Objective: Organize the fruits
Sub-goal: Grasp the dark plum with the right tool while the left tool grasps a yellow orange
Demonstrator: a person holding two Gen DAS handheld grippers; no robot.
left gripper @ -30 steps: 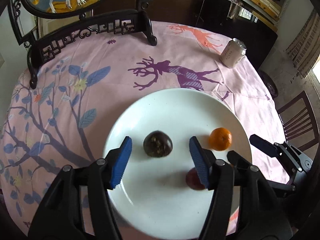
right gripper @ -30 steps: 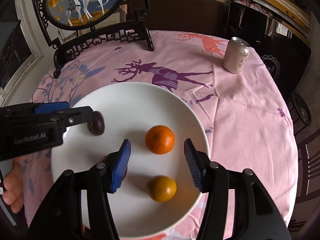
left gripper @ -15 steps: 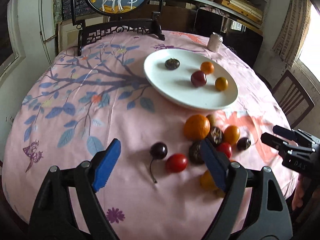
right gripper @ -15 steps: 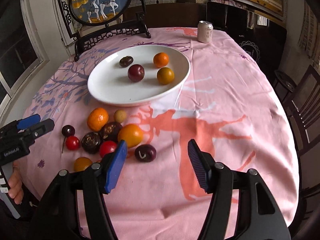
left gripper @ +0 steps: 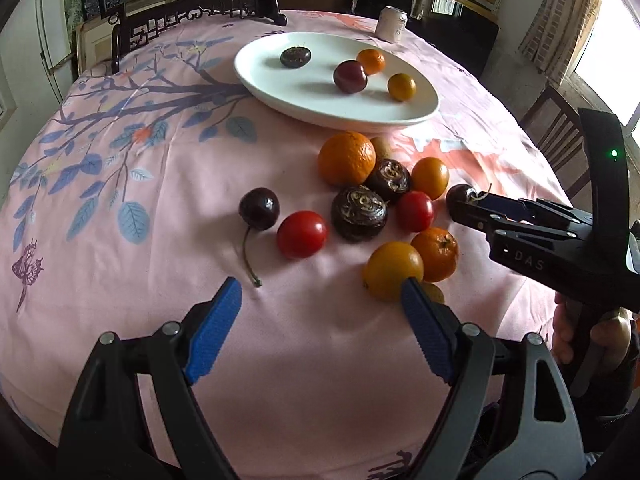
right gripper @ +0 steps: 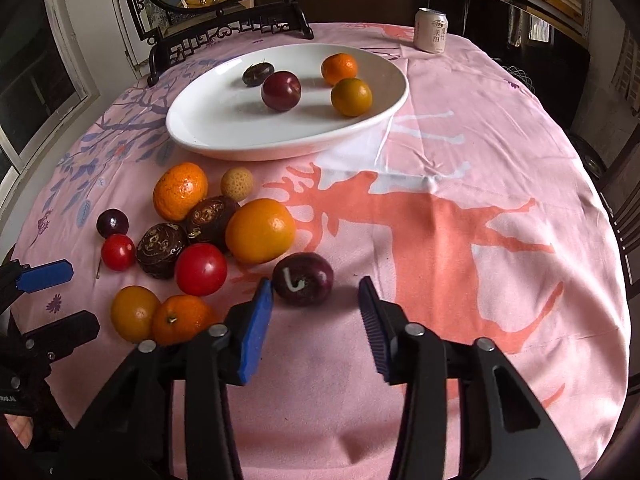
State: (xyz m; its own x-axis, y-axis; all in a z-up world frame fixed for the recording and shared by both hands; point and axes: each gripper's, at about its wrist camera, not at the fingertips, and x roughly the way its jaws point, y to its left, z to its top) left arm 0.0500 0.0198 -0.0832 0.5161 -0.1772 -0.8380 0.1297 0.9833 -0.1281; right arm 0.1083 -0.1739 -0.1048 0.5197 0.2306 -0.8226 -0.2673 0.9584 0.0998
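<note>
I am holding my right claw (right gripper: 316, 304) spread wide just above the pink cloth of the worktop (right gripper: 460, 240), gripping nothing. A dark plum (right gripper: 303, 284) with a pale curled stem is lying right at the tips, near the left blue pad and slightly ahead of the gap between the two.

I am holding my left claw (left gripper: 320, 300) released too, its pads wide apart and empty over the cloth. Its right pad is sitting in front of a yellow-orange fruit (left gripper: 393, 270), which is touching a small tangerine (left gripper: 436, 254). Ahead of the gap, a red tomato (left gripper: 302, 234) is lying beside a dark cherry (left gripper: 259, 208) whose long stem is trailing back toward me.

Farther on, the loose pile is crowding together: two dark brown wrinkled fruits (right gripper: 162, 250), a second red tomato (right gripper: 201, 269), a big orange (right gripper: 260, 230), another tangerine (right gripper: 180, 190) and a small pale bumpy fruit (right gripper: 237, 185). All of these are lying on the cloth, just short of the plate.

Beyond the pile, the white plate (right gripper: 208, 120) is carrying four fruits, apart from one another: a red plum (right gripper: 281, 90), a yellow-green citrus (right gripper: 351, 97), a tangerine at the back, and a dark brown fruit (right gripper: 258, 74).

Farthest away, a drink can (right gripper: 430, 31) is standing upright near the far edge, and a carved dark stand (right gripper: 224, 34) with a round painted panel is standing behind the plate.
</note>
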